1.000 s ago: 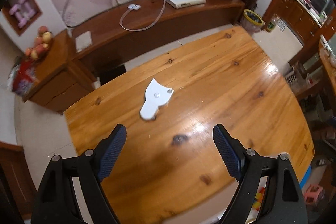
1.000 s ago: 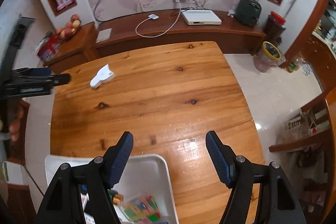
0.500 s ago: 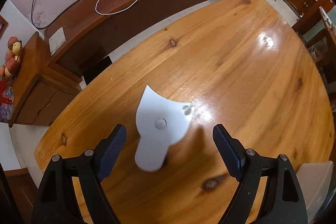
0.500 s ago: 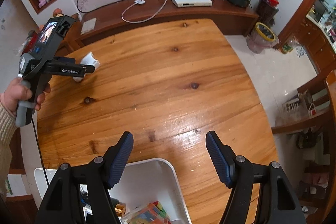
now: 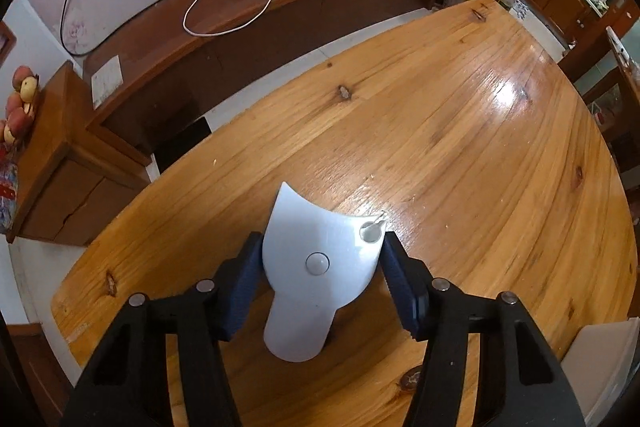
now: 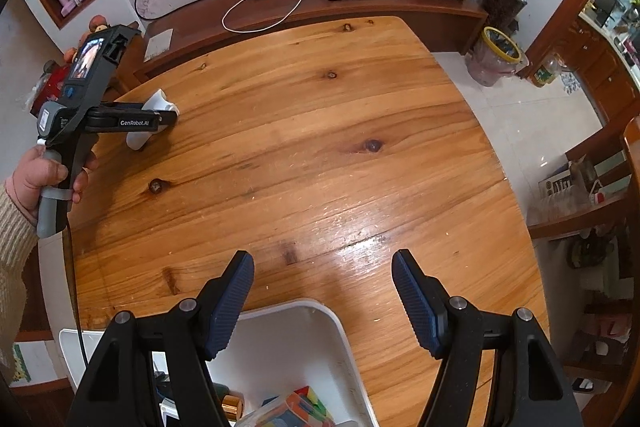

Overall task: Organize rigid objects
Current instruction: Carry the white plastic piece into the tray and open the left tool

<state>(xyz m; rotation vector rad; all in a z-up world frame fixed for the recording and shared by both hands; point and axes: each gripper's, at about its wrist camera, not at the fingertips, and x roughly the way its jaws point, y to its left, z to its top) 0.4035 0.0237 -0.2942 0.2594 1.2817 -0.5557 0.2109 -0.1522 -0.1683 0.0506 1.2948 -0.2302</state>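
Your left claw [image 5: 322, 279] clamped on the white plastic piece [image 5: 316, 267] at the table's [image 5: 460, 147] far-left corner, your right claw [image 6: 322, 301] spread apart, only its view showing the white bin [image 6: 340, 331] below holding colourful blocks [image 6: 304, 407].

Between your right gripper [image 6: 322, 297] and the left gripper [image 6: 160, 115], the table [image 6: 320, 147] lay bare, so you had an open path. The bin [image 6: 304, 331] sat under your right fingers, its rim blocking any low pull back.
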